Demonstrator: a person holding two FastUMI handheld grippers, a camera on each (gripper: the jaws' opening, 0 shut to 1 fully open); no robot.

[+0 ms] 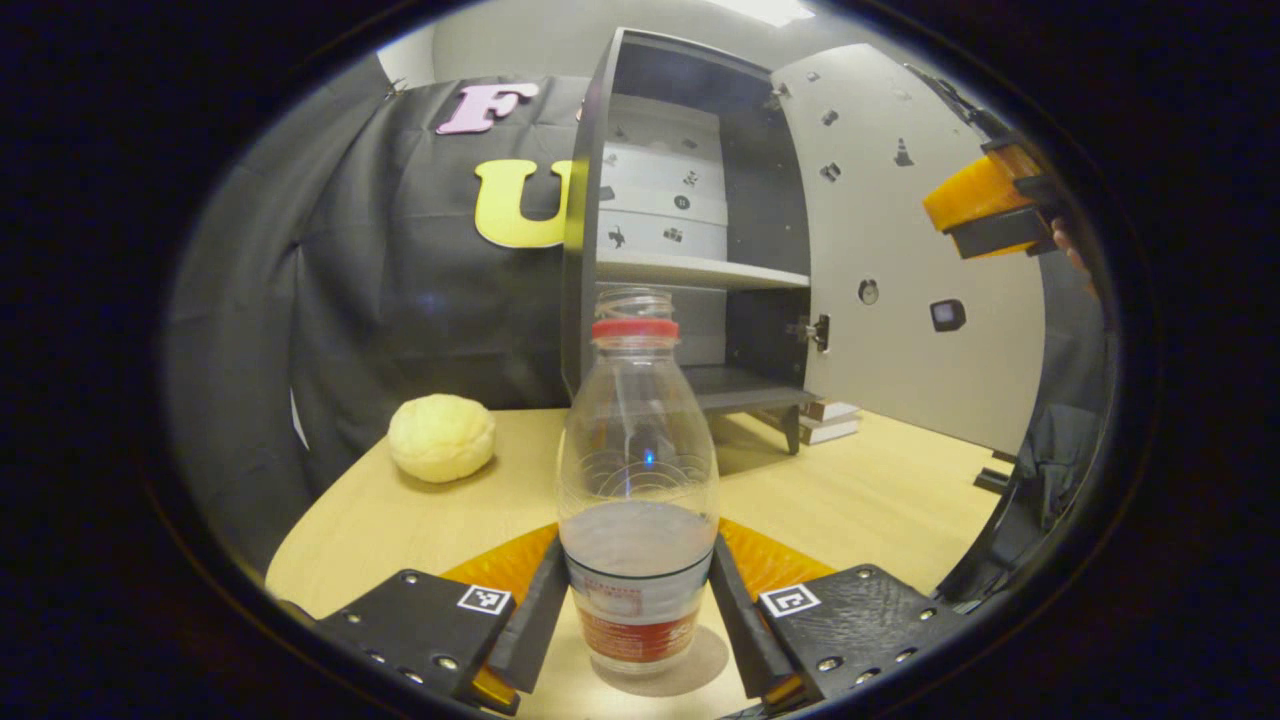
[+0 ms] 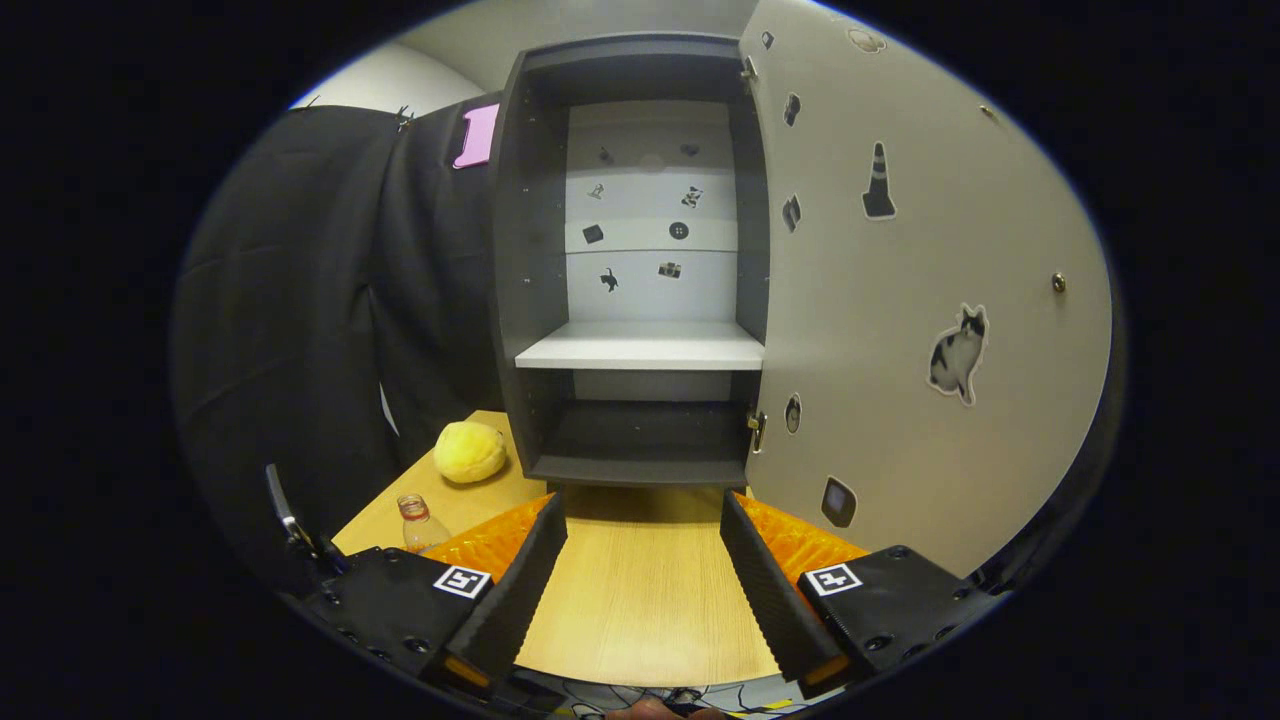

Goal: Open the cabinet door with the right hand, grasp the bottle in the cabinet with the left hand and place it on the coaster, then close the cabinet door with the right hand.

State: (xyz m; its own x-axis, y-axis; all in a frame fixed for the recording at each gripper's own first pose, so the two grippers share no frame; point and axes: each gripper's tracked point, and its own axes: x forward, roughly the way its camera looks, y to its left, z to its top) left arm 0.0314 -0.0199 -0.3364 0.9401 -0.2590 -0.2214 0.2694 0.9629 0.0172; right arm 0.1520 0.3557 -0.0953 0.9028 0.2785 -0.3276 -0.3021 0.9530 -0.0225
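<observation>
In the left gripper view, a clear plastic bottle (image 1: 638, 480) with a red cap ring stands upright in the lower centre of the frame, on a pale wooden table (image 1: 860, 500). It holds a little cloudy liquid and wears a red label low down. Under its base a round grey patch shows, which may be the coaster (image 1: 690, 668) or just a shadow; I cannot tell which. The left gripper (image 1: 638, 625) flanks the bottle, one finger close on each side. Whether both press on it or have just let go cannot be told. Judging by the upright bottle out on the table, the placing step looks finished or nearly so.

Behind the bottle, in the upper centre, the dark cabinet (image 1: 590, 220) stands with its shelves bare. Its pale cabinet door (image 1: 900, 330) swings wide to the right, left open so the bottle could come out. At the upper right edge the right gripper (image 1: 985, 215) hangs near the door, probably waiting to close it. A yellow bun-like ball (image 1: 441, 437) sits at middle left.

In the right gripper view, that gripper's fingers are spread apart at the bottom, holding nothing, aimed at the open cabinet. The door fills the right side; the bottle peeks in at lower left.
</observation>
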